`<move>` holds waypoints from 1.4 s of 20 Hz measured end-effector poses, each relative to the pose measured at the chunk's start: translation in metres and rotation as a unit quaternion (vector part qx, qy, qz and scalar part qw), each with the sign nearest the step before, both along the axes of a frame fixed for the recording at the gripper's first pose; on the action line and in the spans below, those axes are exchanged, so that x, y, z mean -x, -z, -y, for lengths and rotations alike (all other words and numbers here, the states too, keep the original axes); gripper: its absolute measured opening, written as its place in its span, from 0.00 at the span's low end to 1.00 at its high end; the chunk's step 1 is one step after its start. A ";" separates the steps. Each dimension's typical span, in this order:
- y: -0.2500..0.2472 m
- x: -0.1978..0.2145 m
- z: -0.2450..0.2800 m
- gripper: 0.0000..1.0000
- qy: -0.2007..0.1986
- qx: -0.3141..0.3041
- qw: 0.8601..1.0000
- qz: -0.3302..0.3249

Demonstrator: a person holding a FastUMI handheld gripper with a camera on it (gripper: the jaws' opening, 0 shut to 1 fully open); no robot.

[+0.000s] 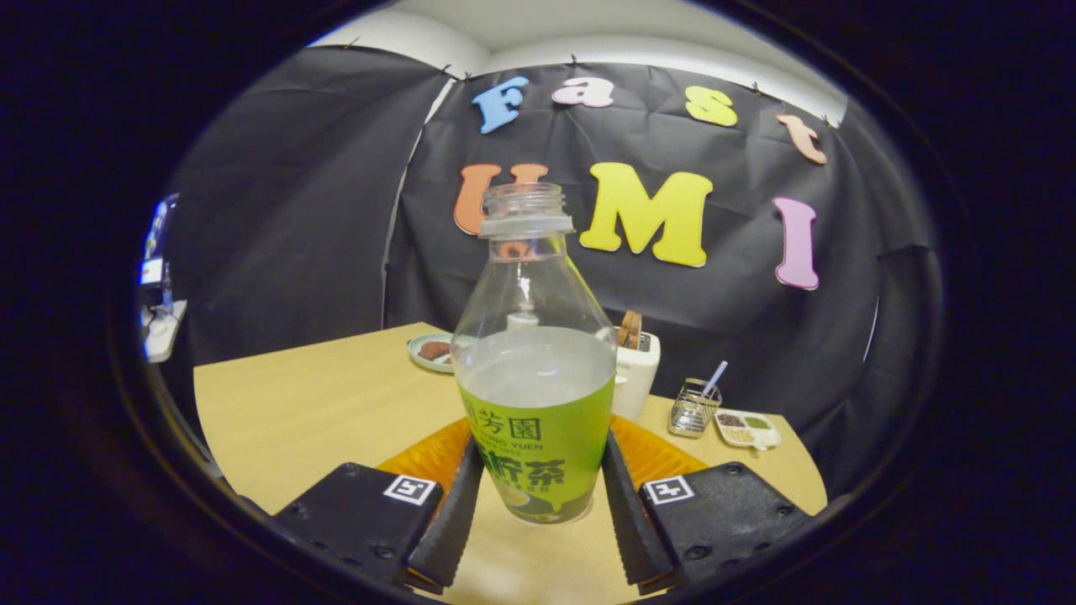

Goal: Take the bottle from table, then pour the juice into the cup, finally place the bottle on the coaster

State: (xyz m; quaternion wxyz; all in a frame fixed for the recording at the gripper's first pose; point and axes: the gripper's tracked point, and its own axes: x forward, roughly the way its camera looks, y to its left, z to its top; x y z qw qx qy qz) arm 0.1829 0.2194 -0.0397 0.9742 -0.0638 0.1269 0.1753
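A clear plastic bottle (538,403) with a green label stands upright between my fingers, uncapped and about half full of pale liquid. My gripper (540,444) is shut on it, one finger pressing each side of the label. Just beyond the fingers, an orange coaster (420,458) lies flat on the wooden table (319,412) and shows on both sides of the bottle. I cannot tell whether the bottle's base rests on the table or hangs just above it. A white vessel (636,378) with something brown sticking out of its top stands behind the bottle.
A small plate with brown food (431,350) sits at the table's far side. A wire holder with a straw (694,408) and a small white divided dish (747,428) sit to the right, near the table edge. Black cloth walls close the booth.
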 end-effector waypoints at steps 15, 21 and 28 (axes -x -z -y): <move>0.067 -0.085 0.013 0.77 0.031 -0.079 0.993 -0.079; 0.083 -0.095 0.011 0.79 0.034 -0.073 0.993 -0.087; 0.098 -0.100 0.010 0.80 0.038 -0.064 0.993 -0.092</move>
